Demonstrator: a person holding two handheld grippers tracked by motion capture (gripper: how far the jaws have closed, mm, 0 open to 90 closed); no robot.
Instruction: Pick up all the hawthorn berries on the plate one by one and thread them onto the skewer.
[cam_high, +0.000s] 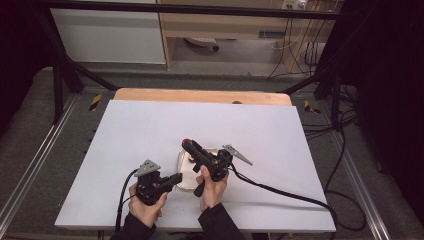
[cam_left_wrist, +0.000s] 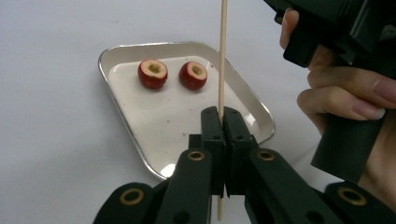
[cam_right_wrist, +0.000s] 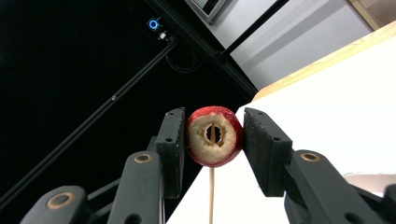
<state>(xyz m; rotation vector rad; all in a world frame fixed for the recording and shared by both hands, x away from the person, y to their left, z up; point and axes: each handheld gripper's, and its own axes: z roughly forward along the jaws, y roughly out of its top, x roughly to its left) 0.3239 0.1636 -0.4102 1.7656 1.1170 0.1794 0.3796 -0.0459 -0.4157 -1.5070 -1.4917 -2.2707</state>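
One cored red fruit (cam_right_wrist: 214, 136) is being clamped by the right gripper (cam_right_wrist: 212, 140) and threaded onto the wooden skewer (cam_left_wrist: 222, 60), which is being pinched upright by the left gripper (cam_left_wrist: 223, 122); next, steady downward sliding is being called for.

L gripper (cam_high: 176, 179) is sitting low at near left, jaws pressing together, pointing right. R gripper (cam_high: 188, 144) is tilting up toward far left, jaws standing partly apart, clamping.

Your skewer (cam_left_wrist: 222, 56) runs off the top edge in the left gripper view; its tip sits hidden inside the cored fruit (cam_right_wrist: 215, 136). Tray (cam_high: 181, 170) is half covered by claws.
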